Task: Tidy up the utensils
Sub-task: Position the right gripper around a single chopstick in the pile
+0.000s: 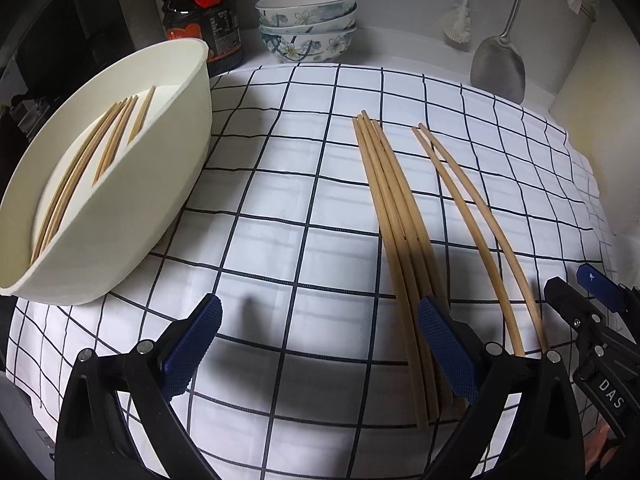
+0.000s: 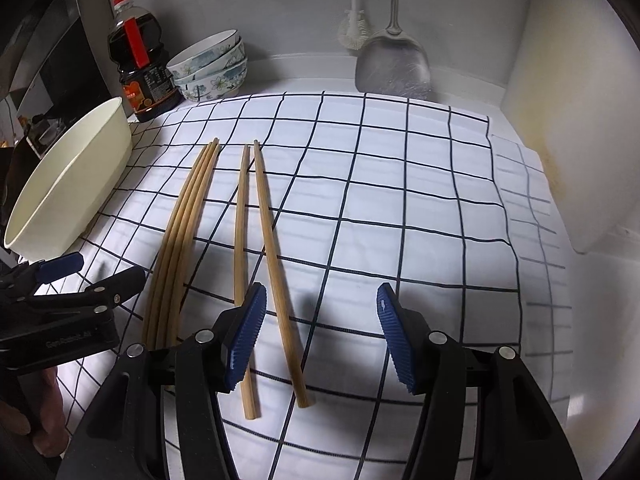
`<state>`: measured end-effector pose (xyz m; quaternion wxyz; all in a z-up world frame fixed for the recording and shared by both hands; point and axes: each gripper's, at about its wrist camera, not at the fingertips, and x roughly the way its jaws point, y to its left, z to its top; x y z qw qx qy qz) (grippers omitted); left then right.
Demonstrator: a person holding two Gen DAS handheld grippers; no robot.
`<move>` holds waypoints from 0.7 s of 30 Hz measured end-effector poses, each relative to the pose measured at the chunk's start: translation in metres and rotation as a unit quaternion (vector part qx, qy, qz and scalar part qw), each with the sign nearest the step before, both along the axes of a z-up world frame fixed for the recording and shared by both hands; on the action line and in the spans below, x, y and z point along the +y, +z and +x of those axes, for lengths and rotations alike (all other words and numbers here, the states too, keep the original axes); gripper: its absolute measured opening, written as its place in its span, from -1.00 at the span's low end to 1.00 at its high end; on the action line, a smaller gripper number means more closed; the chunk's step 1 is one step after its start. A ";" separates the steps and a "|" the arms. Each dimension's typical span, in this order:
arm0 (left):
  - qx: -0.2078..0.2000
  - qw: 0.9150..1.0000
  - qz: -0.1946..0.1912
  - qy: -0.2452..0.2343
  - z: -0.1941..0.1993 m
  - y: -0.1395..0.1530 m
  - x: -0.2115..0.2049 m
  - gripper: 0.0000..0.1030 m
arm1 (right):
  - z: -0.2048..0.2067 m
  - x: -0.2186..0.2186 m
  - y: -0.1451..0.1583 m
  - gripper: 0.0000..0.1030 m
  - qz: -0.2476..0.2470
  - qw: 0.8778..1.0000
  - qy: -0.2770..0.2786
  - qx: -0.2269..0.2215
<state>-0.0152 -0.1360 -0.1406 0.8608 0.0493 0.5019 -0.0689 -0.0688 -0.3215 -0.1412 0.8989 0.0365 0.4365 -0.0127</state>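
Where grid cloth (image 2: 400,208) spreads, chopsticks (image 2: 264,248) lie.

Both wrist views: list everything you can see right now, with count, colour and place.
Checked cloth: one, white with dark lines, covering the counter.
Basin: one, cream, left on the cloth.
Chopsticks in basin: several, wooden; exact count unclear.
Chopstick bundle: four, wooden, side by side on the cloth.
Chopstick pair: two, wooden, right of the bundle, slightly apart.
Bowls: three stacked, white with blue flowers, at the back.
Bottle: one, dark with a red handle, back left.
Spatula: one, metal, back wall.
Brush: one, white, beside the spatula.
Left claw: black with blue pads, open, empty.
Right claw: same, open, empty.
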 end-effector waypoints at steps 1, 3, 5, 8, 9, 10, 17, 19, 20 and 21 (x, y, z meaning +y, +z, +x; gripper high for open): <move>0.002 1.000 0.000 0.002 0.001 -0.002 -0.001 0.87 | 0.001 0.001 -0.001 0.07 -0.001 1.000 0.001 0.001; 0.005 1.000 0.004 0.005 0.001 -0.005 -0.001 0.87 | 0.003 0.001 -0.004 0.07 -0.004 1.000 0.004 0.003; 0.006 1.000 0.008 0.007 0.001 -0.007 -0.001 0.87 | 0.005 0.000 -0.006 0.07 -0.003 1.000 0.006 0.004; 0.005 1.000 0.005 0.009 0.002 -0.008 -0.002 0.89 | 0.008 -0.001 -0.008 0.07 -0.004 1.000 0.008 0.005; 0.003 1.000 0.005 0.010 0.002 -0.009 -0.002 0.89 | 0.009 -0.001 -0.008 0.07 -0.005 1.000 0.009 0.005; 0.003 1.000 0.005 0.009 0.003 -0.009 -0.003 0.89 | 0.010 -0.001 -0.009 0.07 -0.006 1.000 0.009 0.005; 0.005 1.000 0.019 0.013 0.007 -0.015 -0.007 0.89 | 0.018 0.000 -0.012 0.07 -0.018 1.000 0.017 0.009; 0.002 1.000 0.014 0.018 0.006 -0.015 -0.003 0.89 | 0.020 0.001 -0.013 0.07 -0.023 0.999 0.021 0.011; 0.002 1.000 0.012 0.022 0.007 -0.015 -0.001 0.89 | 0.021 0.002 -0.013 0.07 -0.026 0.999 0.024 0.012; 0.002 1.000 0.011 0.024 0.008 -0.015 0.000 0.89 | 0.022 0.003 -0.013 0.07 -0.030 0.999 0.028 0.013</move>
